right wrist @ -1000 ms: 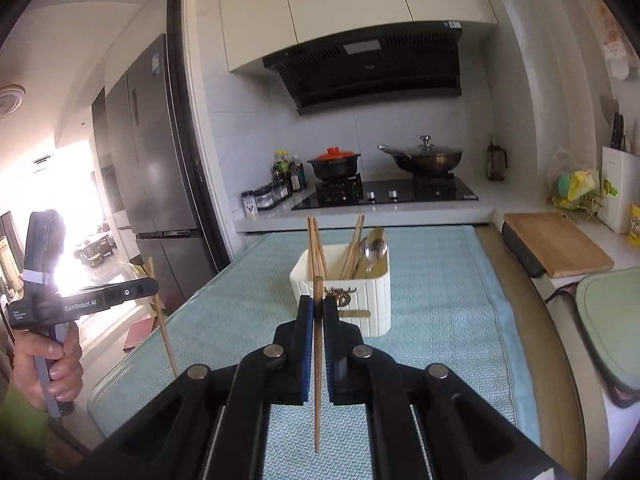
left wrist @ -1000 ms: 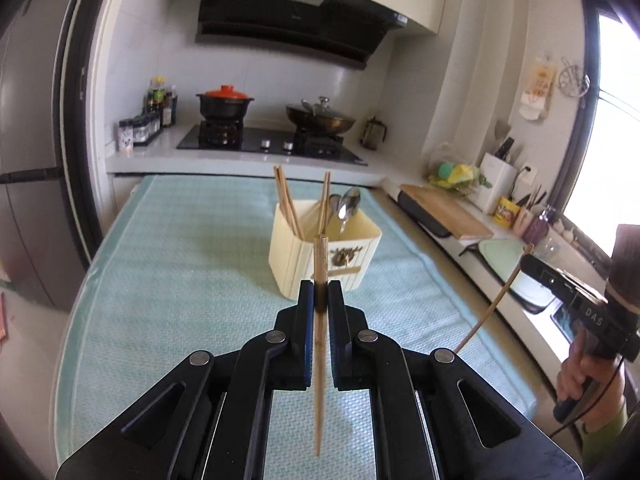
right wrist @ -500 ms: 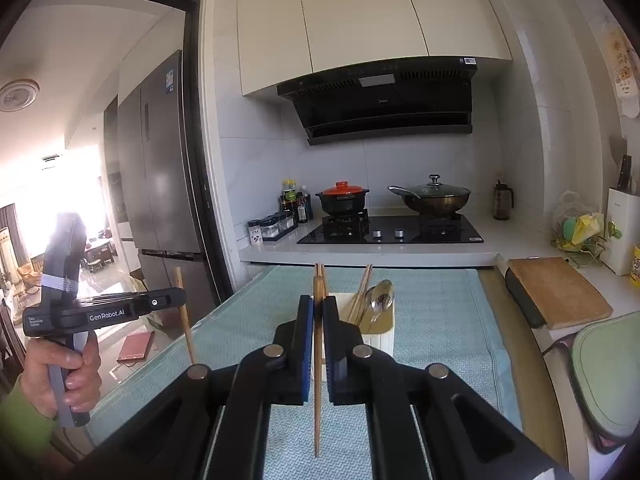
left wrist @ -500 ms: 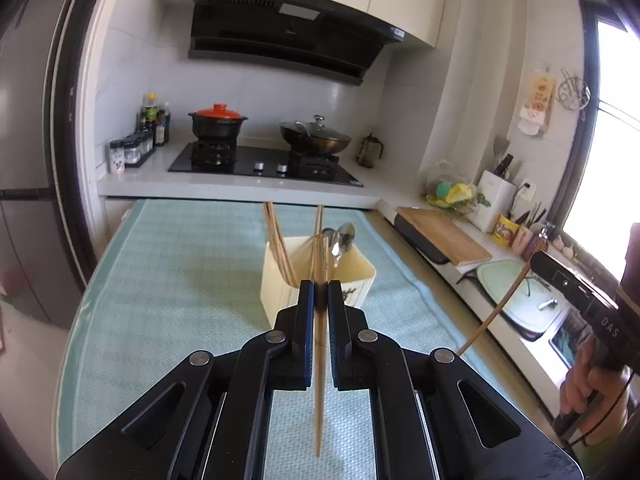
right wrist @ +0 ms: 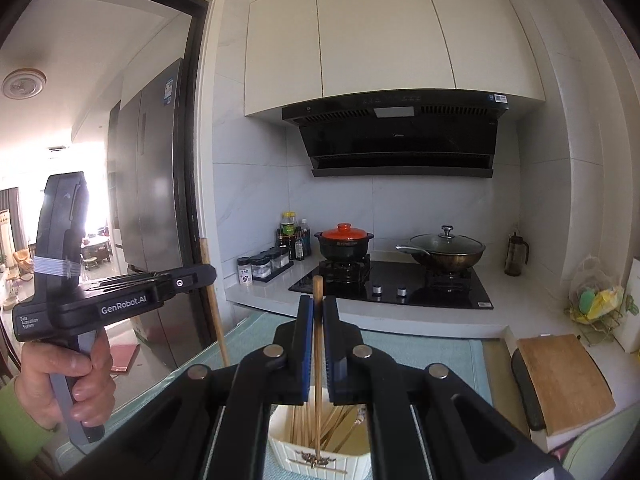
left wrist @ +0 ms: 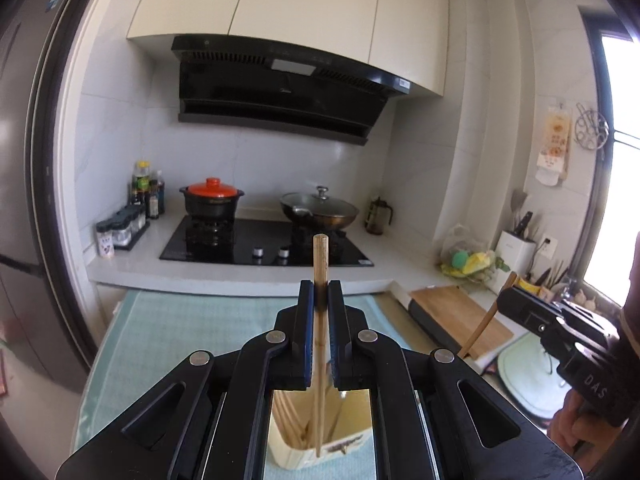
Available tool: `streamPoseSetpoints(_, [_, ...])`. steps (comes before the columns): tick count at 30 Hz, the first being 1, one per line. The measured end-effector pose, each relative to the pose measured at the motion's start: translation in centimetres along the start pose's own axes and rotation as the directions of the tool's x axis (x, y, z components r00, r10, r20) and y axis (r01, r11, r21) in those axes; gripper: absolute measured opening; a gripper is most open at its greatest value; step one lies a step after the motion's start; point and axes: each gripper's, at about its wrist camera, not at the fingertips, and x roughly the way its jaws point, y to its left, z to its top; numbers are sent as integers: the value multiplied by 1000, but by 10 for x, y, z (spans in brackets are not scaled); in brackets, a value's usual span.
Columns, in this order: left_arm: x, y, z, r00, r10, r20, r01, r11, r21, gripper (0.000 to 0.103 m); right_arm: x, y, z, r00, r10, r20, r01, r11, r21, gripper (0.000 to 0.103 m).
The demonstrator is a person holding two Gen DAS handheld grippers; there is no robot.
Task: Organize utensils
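My left gripper (left wrist: 320,292) is shut on an upright wooden chopstick (left wrist: 320,256). Its lower end hangs over the cream utensil holder (left wrist: 286,456), seen low between the gripper's arms. My right gripper (right wrist: 318,308) is shut on a second upright chopstick (right wrist: 317,360), above the same holder (right wrist: 288,454). The holder has several chopsticks and a spoon (right wrist: 360,416) in it. In each wrist view the other gripper shows at the side with its chopstick: the right gripper (left wrist: 505,300) on the right, the left gripper (right wrist: 210,274) on the left, held by a hand (right wrist: 60,380).
The holder stands on a teal cloth (left wrist: 180,332) over the table. Behind are a black hob (left wrist: 260,244) with an orange-lidded pot (left wrist: 212,200) and a lidded wok (left wrist: 320,208). A wooden cutting board (right wrist: 560,380) lies on the right and a fridge (right wrist: 156,220) stands on the left.
Both grippers have risen and moved forward with their chopsticks. The holder, formerly ahead of the fingertips, now sits low in both views, under the chopsticks' lower ends.
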Motion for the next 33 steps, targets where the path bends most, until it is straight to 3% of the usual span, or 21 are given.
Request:
streamPoseSetpoints(6, [75,15,-20,995,18,-101,-24,998,-60,5,80,-11,-15,990,51,-134,-49,999,17,5])
streamPoseSetpoints(11, [119,31,-56,974,50,-223,-69,994,-80,5,146,-26,-54,947,106,-304,-82,993,89,5])
streamPoseSetpoints(17, [141,46,-85,945,79,-317,-107,991,-73,6,205,-46,-95,891,156,-426,-82,979,188,7])
streamPoseSetpoints(18, [140,48,-87,943,83,-323,-112,991,-72,8,212,-48,-100,882,168,-441,-83,975,205,7])
streamPoseSetpoints(20, [139,49,-87,941,91,-327,-118,991,-64,28,224,-53,-107,870,159,-467,-58,973,223,8])
streamPoseSetpoints(21, [134,49,-86,942,103,-321,-127,990,-55,50,227,-55,-108,870,162,-466,-54,970,235,9])
streamPoseSetpoints(22, [125,48,-86,946,118,-302,-138,989,-44,64,225,-57,-109,874,169,-456,-57,967,249,17])
streamPoseSetpoints(25, [103,43,-82,956,147,-254,-151,989,4,78,210,-60,-102,901,156,-405,-52,965,257,52])
streamPoseSetpoints(26, [93,39,-82,958,159,-239,-159,987,21,81,204,-59,-98,912,144,-384,-48,967,249,57])
streamPoseSetpoints(28, [70,30,-83,961,200,-190,-193,980,56,98,183,-55,-90,930,108,-351,-34,977,210,57])
streamPoseSetpoints(30, [48,18,-85,962,242,-125,-231,968,93,102,158,-47,-83,944,76,-321,-24,986,163,57])
streamPoseSetpoints(33, [16,-4,-91,949,310,-62,-297,941,162,102,113,-30,-75,963,26,-268,-2,996,90,75])
